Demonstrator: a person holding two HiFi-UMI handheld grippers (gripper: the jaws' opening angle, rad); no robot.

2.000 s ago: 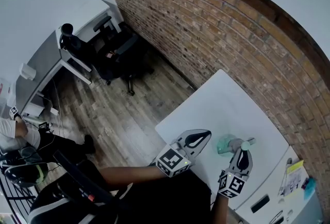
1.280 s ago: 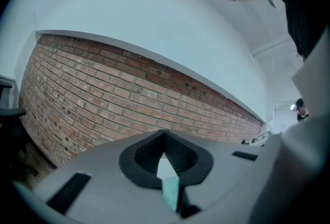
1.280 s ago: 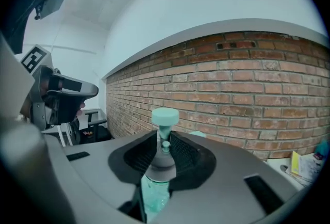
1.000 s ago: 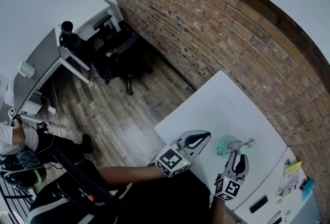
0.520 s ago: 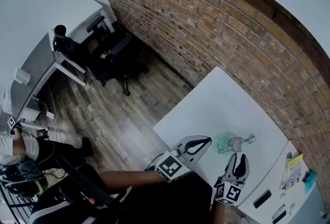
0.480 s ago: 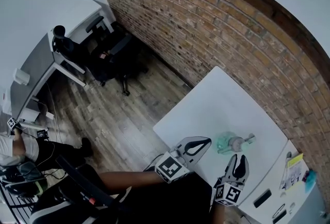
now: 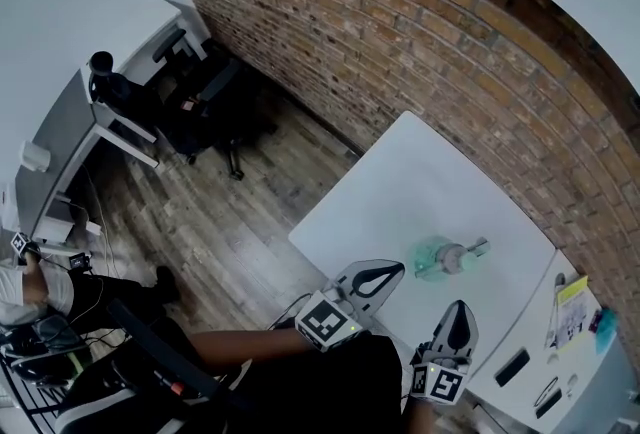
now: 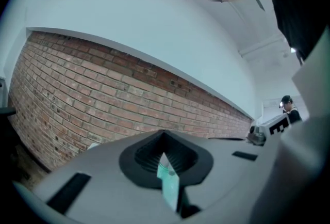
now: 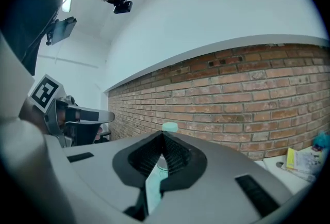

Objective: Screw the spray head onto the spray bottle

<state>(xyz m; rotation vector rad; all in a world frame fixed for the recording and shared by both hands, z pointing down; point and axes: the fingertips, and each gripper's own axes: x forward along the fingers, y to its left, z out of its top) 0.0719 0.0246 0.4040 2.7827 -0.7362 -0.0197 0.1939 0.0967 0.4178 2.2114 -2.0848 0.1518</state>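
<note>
**Head view.** The bottle [image 7: 433, 260], pale green, sits on the white table [image 7: 400, 182]. The spray head [image 7: 466, 253] is on its neck, with the nozzle pointing toward the brick wall [image 7: 400, 32]. Neither gripper touches the bottle.

- **Left gripper** [image 7: 392, 267]: it hovers at the table's near edge, left of the bottle and apart from it. Its own view shows the jaws pressed together with nothing between them.
- **Right gripper** [image 7: 462, 306]: it hangs near the bottle on the person's side, also apart from it. Its jaws are together and empty, and its view looks over their tips at the spray head's pale cap.

**Step in hand, as judged.** The head appears seated on the bottle and both tools are free, so the screwing is either finished or at a pause between turns. Whether the collar is fully tight cannot be told from these views.

**Next move, if a turn remains.** One gripper must open and clamp the bottle's body to steady it. The other must open, take the collar squarely, and twist without tipping the bottle.
</note>
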